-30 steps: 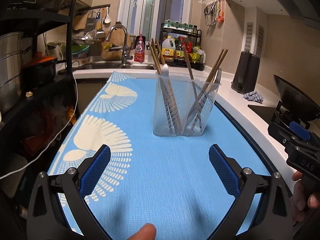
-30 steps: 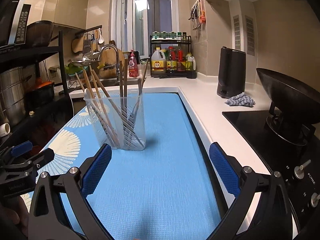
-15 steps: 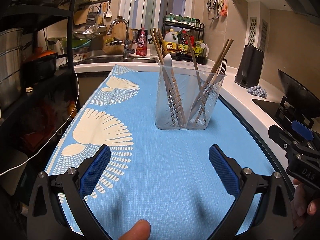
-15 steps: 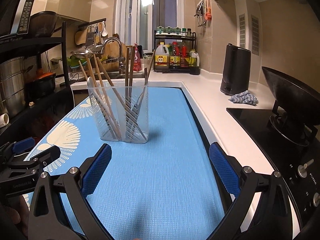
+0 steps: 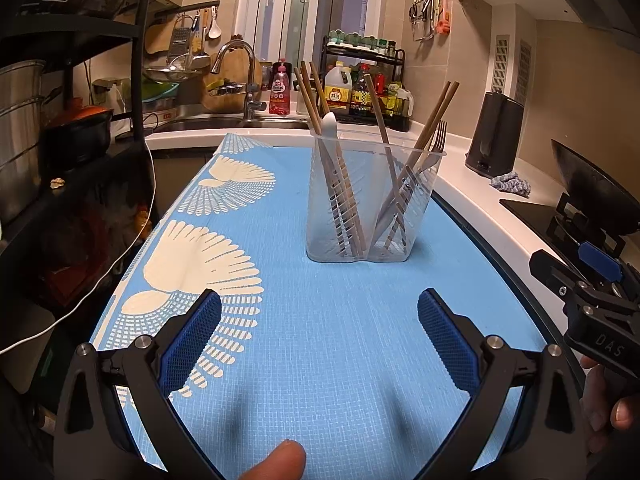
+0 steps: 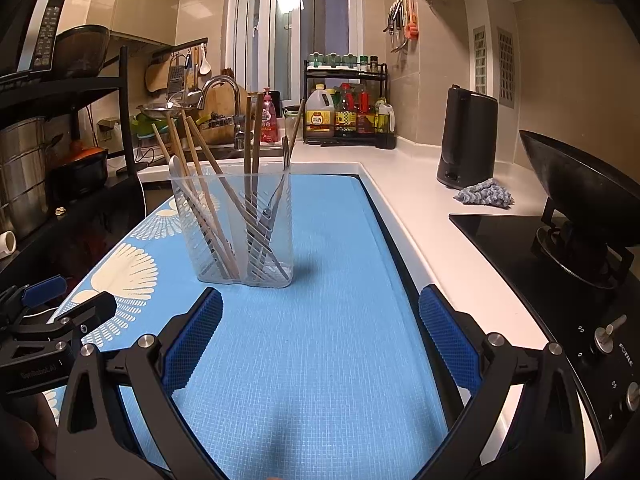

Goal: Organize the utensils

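Both grippers have moved closer to the clear holder (image 5: 374, 200) on the blue mat (image 5: 328, 352). Left gripper (image 5: 319, 322) and right gripper (image 6: 320, 322) gape wide, empty (chopsticks (image 5: 344, 192), fork (image 5: 434, 148) already inside; sorting looks finished).

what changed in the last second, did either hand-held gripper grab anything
Nothing was grabbed. Both cameras drew nearer the clear utensil holder, which looks larger in both views. The left hand-held gripper and right hand-held gripper stayed open and empty. Chopsticks, fork and white spoon remain inside.
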The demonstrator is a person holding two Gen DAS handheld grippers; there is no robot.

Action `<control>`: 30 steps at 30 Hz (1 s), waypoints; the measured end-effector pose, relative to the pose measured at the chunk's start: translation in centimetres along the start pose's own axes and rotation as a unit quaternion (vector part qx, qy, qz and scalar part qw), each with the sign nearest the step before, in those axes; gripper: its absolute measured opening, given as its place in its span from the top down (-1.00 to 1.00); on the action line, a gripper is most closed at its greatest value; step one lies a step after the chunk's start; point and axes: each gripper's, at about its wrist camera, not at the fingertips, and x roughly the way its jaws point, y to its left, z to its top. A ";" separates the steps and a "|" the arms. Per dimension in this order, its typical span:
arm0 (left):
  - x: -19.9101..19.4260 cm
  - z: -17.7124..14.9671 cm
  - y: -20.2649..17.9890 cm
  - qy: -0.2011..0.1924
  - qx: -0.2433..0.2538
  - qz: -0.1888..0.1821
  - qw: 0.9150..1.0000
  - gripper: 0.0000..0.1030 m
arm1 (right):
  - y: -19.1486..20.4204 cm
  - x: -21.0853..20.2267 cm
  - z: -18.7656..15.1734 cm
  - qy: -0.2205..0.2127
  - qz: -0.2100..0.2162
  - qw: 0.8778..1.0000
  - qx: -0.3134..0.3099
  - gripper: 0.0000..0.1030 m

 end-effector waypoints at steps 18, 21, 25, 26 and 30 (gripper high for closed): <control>-0.4 0.1 -0.2 -0.004 0.001 -0.003 1.000 -0.86 | 0.1 0.1 0.0 0.000 -0.001 1.000 0.000 -0.88; -0.4 0.1 -0.3 -0.003 0.000 -0.004 1.000 -0.86 | 0.1 0.1 0.0 0.000 0.000 1.000 0.000 -0.88; -0.4 0.1 -0.3 -0.003 0.000 -0.005 1.000 -0.86 | 0.1 0.1 -0.1 0.000 -0.001 1.000 0.000 -0.89; -0.4 0.1 -0.3 -0.003 0.001 -0.004 1.000 -0.86 | 0.1 0.2 -0.1 0.000 -0.001 1.000 0.001 -0.89; -0.3 0.2 -0.3 -0.002 0.000 -0.003 1.000 -0.86 | 0.1 0.2 -0.1 0.000 -0.001 1.000 0.001 -0.89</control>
